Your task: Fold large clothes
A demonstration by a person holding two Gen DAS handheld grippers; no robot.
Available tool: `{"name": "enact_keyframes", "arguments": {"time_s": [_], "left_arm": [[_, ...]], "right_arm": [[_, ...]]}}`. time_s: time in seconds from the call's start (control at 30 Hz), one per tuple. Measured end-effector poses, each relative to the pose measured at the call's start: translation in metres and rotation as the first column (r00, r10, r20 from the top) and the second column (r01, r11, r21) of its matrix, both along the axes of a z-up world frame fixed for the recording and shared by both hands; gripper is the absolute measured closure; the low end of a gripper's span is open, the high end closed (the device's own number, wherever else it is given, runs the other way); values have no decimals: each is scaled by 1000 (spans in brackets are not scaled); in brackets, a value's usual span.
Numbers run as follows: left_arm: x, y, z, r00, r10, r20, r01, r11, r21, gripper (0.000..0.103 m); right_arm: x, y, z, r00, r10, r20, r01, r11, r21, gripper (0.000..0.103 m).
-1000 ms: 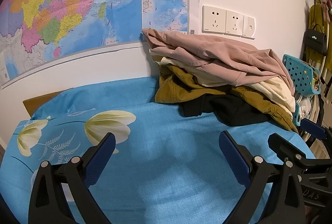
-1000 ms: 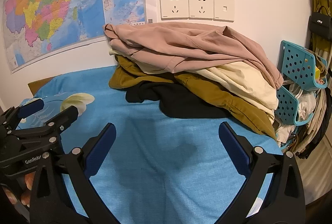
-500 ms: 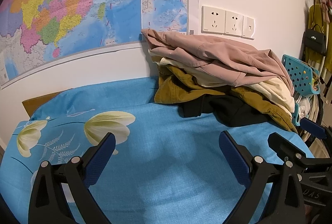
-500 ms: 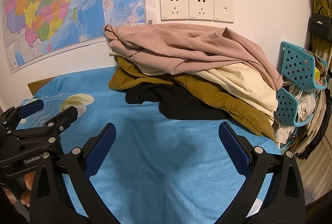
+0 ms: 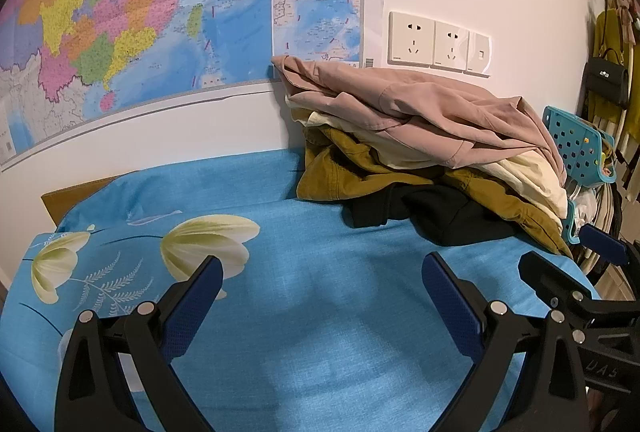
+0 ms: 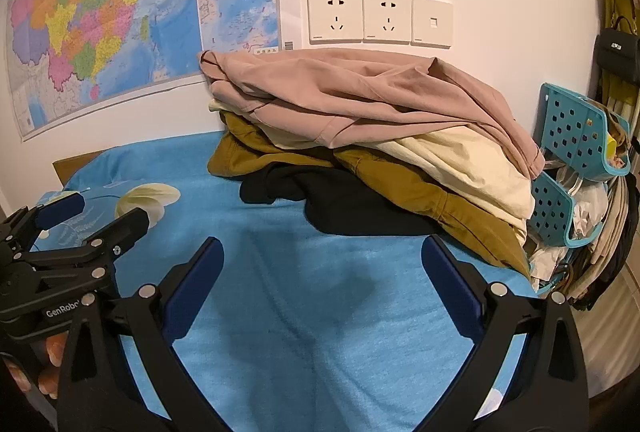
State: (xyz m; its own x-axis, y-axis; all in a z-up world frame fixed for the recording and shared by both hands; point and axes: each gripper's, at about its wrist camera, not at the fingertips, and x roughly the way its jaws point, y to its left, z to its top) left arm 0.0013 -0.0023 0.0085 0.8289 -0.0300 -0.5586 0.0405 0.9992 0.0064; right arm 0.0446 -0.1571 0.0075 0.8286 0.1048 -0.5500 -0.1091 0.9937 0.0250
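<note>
Left wrist view, from left to right: a coloured map (image 5: 120, 11) hangs on the white wall, and below it a blue sheet with pale flowers (image 5: 320, 312) covers the table. The left claw (image 5: 320, 272) hovers above this sheet with its blue-padded fingers (image 5: 192, 304) spread wide and nothing between them. Further right, the pile of clothes (image 5: 420, 151) lies at the back of the table against the wall, well apart from the claw. A pink garment (image 5: 420, 107) lies on top, a cream garment (image 5: 520, 171) under it, then a mustard garment (image 5: 340, 171), and a black garment (image 5: 440, 211) at the bottom, spilling forward onto the sheet. Above the pile sit white wall sockets (image 5: 440, 41). At the far right a teal perforated basket (image 5: 576, 143) stands beside the pile, and a black handbag (image 5: 604, 79) hangs on the wall.

Right wrist view, again from the left: the left claw (image 6: 96, 207) shows at the edge, low over the flowered part of the sheet. The right claw (image 6: 320, 264) is centred over the plain blue sheet (image 6: 320, 312), its fingers (image 6: 452, 284) likewise wide apart and empty. The pile of clothes (image 6: 360, 131) lies just beyond it, untouched, with the pink garment (image 6: 360, 87) uppermost and the black garment (image 6: 340, 199) nearest the claw. The teal basket (image 6: 572, 127) stands at the right edge.
</note>
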Motion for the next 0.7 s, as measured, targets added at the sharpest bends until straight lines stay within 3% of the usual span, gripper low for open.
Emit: {"name": "enact_keyframes", "arguments": {"time_s": [0.7], "left_arm": [[9,1,-1,1000,-5,-10,5,1000,-10,7]], "right_arm": [[7,0,2,1000,20,15,-20,1000,-17,6]]}}
